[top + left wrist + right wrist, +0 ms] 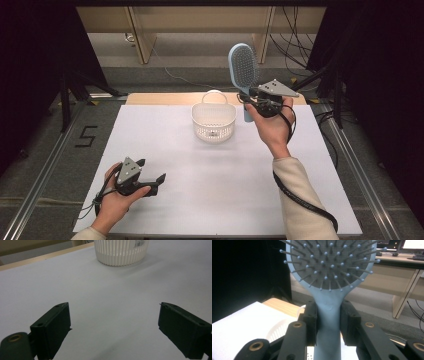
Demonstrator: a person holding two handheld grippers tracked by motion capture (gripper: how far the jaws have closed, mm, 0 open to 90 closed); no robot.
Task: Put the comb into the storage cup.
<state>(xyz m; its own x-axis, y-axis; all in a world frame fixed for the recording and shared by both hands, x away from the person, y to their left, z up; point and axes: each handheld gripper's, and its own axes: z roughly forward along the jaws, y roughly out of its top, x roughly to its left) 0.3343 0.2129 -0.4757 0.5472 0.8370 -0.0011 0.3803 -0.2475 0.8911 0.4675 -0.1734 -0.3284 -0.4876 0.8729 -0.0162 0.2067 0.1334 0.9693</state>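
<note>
White paper covers the surface (200, 185), where a white basket (213, 121) is set near the far edge. Just right of the basket, a blue hairbrush (243, 67) is held upright, its handle clenched by the right tongs (252, 95). The left tongs (150, 176) are spread wide, unladen, low over the near left.

Hand-held gripper (113, 327) jaws wide apart, white basket (120, 252) beyond

The hairbrush (243, 62) in my right gripper (255, 97) is pale blue, its dark grey pad dotted with blue-tipped pins. At frame centre, my basket (213, 121) is white and ribbed. My table (210, 190) is white with a tan upper edge.
</note>
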